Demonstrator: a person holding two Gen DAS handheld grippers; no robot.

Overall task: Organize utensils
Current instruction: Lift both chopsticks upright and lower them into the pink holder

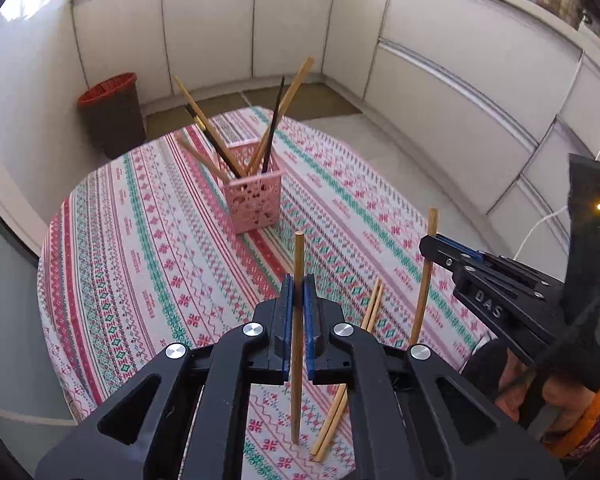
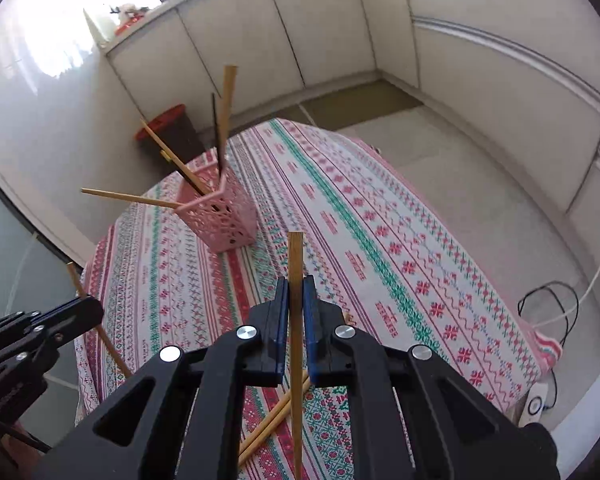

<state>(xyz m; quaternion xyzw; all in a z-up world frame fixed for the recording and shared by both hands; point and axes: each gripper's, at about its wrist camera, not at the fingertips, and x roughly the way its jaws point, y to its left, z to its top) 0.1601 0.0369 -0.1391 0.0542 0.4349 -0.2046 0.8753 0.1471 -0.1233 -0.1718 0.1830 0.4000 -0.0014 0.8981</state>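
the left hand-held gripper [image 1: 299, 296] is closed tight on a wooden chopstick [image 1: 298, 264], which stands upright between its blue pads with its lower tip touching or just above the patterned tablecloth [image 1: 140, 240] on the surface. the right hand-held gripper [image 2: 296, 296] is likewise clamped on a second wooden chopstick [image 2: 295, 260], also held upright; in the left wrist view that gripper shows at about 3 o'clock with its chopstick rising above and below its fingers.

a pair of loose chopsticks [image 1: 370, 312] lies flat on the cloth, side by side, just at 4 o'clock of the left gripper's pads; in the right wrist view the same pair crosses behind the held stick at 6 o'clock.

the pink perforated holder [image 1: 254, 200] stands upright on the cloth at 12 o'clock of the left gripper, well apart from it, and at 10 o'clock in the right wrist view. several chopsticks, wooden and dark, lean out of it at different angles.

a red-rimmed bin [image 1: 114, 114] stands on the floor beyond the surface, at 10 o'clock.
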